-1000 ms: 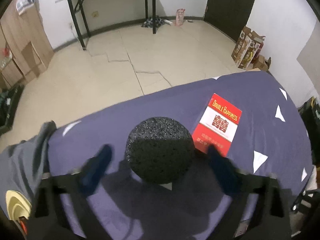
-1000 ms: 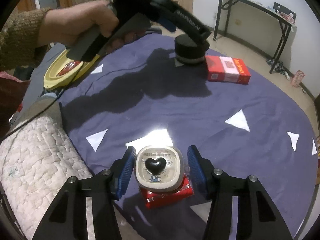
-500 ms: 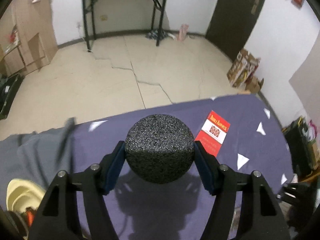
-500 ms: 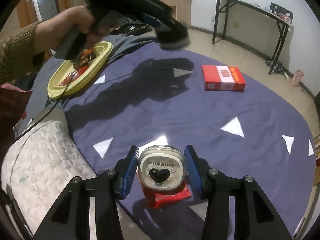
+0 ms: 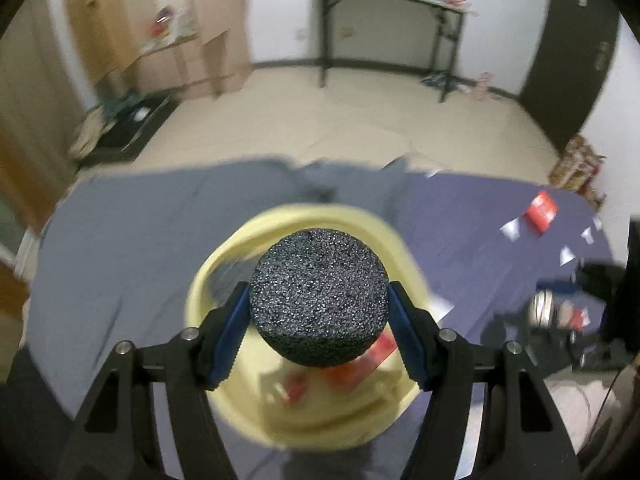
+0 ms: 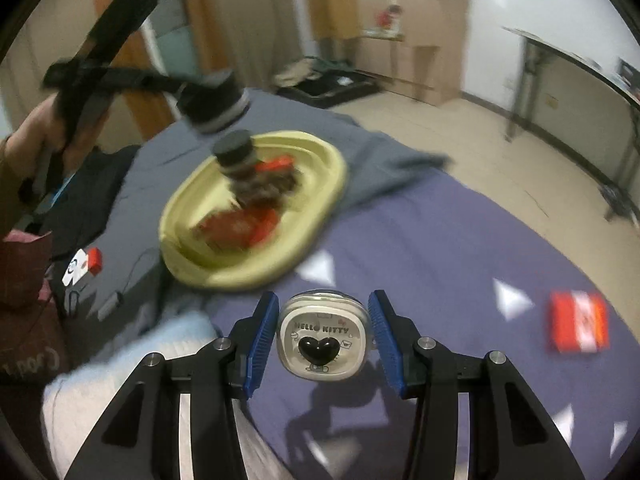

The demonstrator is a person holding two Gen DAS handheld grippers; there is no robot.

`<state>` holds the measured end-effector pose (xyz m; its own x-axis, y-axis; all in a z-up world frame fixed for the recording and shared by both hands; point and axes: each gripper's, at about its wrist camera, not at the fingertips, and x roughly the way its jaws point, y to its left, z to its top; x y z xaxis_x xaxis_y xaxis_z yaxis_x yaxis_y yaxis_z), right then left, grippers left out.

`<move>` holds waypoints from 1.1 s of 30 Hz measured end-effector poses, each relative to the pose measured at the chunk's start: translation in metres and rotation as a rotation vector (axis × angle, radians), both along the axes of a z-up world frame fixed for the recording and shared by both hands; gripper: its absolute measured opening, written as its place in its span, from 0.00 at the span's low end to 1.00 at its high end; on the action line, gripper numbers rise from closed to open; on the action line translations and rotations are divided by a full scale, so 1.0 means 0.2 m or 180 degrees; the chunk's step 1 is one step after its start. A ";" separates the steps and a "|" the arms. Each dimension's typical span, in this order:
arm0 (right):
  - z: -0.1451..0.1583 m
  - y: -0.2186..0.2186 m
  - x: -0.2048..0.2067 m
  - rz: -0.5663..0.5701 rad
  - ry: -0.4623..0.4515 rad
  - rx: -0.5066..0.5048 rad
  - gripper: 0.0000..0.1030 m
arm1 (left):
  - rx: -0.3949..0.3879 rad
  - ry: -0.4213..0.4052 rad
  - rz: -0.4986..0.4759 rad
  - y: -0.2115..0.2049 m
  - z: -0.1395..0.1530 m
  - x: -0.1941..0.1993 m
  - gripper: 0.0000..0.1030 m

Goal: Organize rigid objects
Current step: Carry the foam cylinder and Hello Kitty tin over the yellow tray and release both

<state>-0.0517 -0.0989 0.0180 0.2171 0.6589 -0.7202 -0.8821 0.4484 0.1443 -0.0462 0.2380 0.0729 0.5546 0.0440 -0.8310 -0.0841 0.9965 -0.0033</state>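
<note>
Between the right gripper's blue pads sits the Hello Kitty tin, clamped and now lifted off the red pack. Beyond it, over the yellow tray, the left gripper grips the black foam cylinder, carried from beside the red cigarette box.

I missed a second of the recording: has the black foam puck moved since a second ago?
Yes. The left gripper lifted the black foam puck from beside the red box and carried it left, over the yellow tray.
</note>
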 end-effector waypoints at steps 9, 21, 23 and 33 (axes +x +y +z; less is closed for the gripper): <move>-0.15 0.77 -0.04 0.0366 0.0098 -0.0109 0.45 | -0.0126 0.0423 0.0366 0.26 -0.43 -0.21 0.66; -0.31 1.10 0.00 0.0381 0.0008 -0.0421 0.45 | -0.0290 0.0573 0.0423 0.38 -0.69 -0.11 0.68; -0.33 1.12 -0.03 0.0392 -0.0033 -0.0468 0.45 | -0.0332 0.0527 0.0444 0.40 -0.70 -0.12 0.68; -0.12 0.87 -0.04 0.0435 -0.0016 -0.0059 0.95 | -0.0558 0.0137 0.0348 0.42 -0.36 -0.22 1.00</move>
